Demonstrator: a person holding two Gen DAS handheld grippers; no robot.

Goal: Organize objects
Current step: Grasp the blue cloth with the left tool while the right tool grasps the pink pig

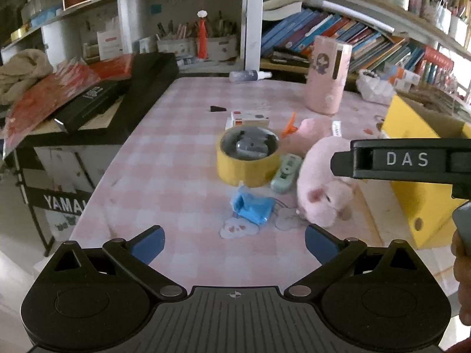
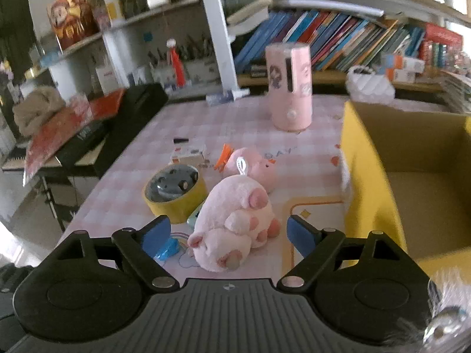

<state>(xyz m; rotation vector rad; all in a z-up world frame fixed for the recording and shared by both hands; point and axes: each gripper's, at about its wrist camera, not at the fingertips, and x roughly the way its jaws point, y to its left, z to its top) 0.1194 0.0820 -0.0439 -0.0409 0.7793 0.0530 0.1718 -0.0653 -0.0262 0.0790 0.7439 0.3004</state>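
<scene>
A pink plush pig (image 1: 323,185) (image 2: 235,220) lies on the pink checked table (image 1: 164,153) (image 2: 129,182). A smaller pink plush (image 1: 309,131) (image 2: 253,167) lies behind it. A yellow tape roll (image 1: 247,156) (image 2: 176,194) holds a small grey object. A blue mask (image 1: 253,207), a pale green device (image 1: 287,173) and a small white box (image 1: 250,119) lie nearby. My left gripper (image 1: 235,242) is open and empty, short of the mask. My right gripper (image 2: 229,232) is open, its fingers on either side of the pig's near end. Its body (image 1: 406,160) shows in the left wrist view.
An open yellow cardboard box (image 1: 412,135) (image 2: 371,182) stands at the table's right. A tall pink humidifier (image 1: 328,76) (image 2: 290,85) stands at the back. A spray bottle (image 1: 250,76) lies at the far edge. Bookshelves are behind. A black keyboard case (image 1: 97,100) is on the left.
</scene>
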